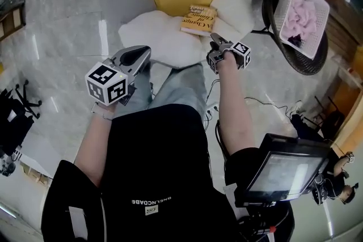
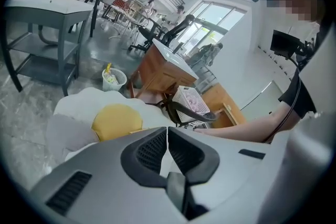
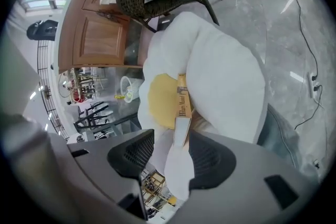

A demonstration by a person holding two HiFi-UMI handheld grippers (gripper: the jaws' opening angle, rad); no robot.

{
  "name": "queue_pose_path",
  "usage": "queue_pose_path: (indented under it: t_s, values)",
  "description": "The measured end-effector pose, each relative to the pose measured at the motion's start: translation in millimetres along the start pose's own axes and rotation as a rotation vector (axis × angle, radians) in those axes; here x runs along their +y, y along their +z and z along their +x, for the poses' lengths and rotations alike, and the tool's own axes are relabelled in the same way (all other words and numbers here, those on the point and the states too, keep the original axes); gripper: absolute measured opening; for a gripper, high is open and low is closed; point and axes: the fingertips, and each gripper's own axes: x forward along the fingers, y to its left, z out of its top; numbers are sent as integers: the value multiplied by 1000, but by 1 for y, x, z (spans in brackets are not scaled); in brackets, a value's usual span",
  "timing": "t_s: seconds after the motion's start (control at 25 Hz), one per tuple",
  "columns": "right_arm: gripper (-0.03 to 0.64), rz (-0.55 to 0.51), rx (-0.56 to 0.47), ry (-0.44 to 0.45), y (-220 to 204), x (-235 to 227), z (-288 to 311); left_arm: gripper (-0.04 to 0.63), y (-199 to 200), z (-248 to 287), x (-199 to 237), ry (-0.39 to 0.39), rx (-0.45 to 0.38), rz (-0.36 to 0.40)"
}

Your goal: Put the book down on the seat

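A: Where is the book [image 1: 199,18]?
B: It lies flat on the seat [image 1: 170,42], the big soft one that looks like a fried egg. It is at the near right edge of the yellow middle

A: Is the right gripper [image 1: 215,39] holding it?
B: No. Its jaws are wide apart, right by the near end of the book

A: And the left gripper [image 1: 143,51]?
B: It is near the seat's left side, away from the book. Its jaws are closed with nothing in them
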Motion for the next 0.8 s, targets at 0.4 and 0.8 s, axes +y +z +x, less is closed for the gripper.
queue_pose_path:
  t_s: [0.4, 0.8]
  values:
    - [202, -21, -21, 128, -32, 23, -32, 14, 19, 1, -22, -72, 20, 90]
    - [202, -187, -31, 339, -55, 94, -90, 14, 53, 15, -62, -153, 4, 179]
